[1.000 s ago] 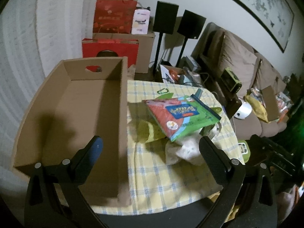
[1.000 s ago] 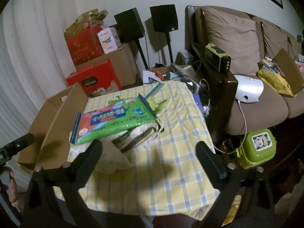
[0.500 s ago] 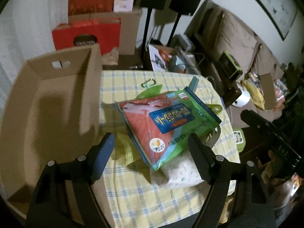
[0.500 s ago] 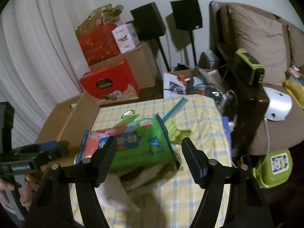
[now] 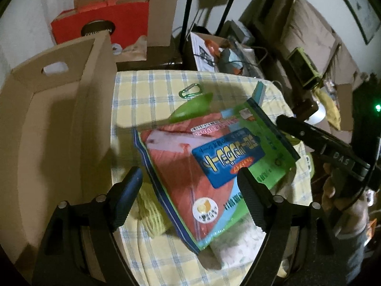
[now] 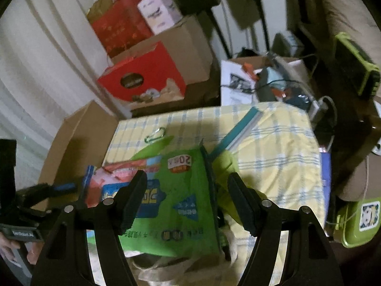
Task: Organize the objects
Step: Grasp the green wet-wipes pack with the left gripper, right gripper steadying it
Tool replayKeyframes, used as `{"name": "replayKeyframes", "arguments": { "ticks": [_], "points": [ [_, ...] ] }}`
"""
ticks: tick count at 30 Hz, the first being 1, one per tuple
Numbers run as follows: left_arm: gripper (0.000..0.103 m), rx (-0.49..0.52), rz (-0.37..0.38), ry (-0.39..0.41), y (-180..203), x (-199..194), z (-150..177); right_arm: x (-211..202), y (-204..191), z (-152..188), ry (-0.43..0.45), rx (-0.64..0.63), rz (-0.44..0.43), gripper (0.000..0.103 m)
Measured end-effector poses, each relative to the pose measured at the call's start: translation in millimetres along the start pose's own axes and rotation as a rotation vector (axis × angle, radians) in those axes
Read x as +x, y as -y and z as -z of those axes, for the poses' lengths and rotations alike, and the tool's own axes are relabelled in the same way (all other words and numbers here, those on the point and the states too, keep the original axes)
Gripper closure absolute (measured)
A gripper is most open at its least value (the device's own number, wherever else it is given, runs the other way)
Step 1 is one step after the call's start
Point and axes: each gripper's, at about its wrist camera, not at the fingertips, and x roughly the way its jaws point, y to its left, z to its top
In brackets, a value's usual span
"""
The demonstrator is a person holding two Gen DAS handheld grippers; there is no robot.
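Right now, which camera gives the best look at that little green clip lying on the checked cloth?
The left wrist view: the green clip lies unobstructed on the checked cloth, its loop outline sharp. The right wrist view shows the clip too, just beyond the bright plastic packet, but it is blurrier there.

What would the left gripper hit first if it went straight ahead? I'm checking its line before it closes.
Most likely the green and red plastic pack, lying between the open fingers of the left gripper; depth is uncertain.

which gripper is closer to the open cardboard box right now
Left. The left gripper hangs right beside the cardboard box wall; the right gripper sits over the green packet, farther from it.
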Motion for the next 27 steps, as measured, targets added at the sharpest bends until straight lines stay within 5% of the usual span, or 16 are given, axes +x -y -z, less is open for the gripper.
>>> {"name": "replayKeyframes", "arguments": {
  "ticks": [10, 14, 27],
  "points": [
    [0.019, 0.052, -0.019, -0.032, 14, 12, -11, 19, 1, 3, -0.063, -0.022, -0.086, 0.03],
    [0.019, 0.048, 0.045, -0.076, 19, 14, -10, 23, 2, 5, -0.079, -0.04, -0.044, 0.03],
    [0.019, 0.002, 0.092, -0.205, 7, 27, -15, 31, -5, 11, -0.084, -0.09, 0.017, 0.031]
  ]
}}
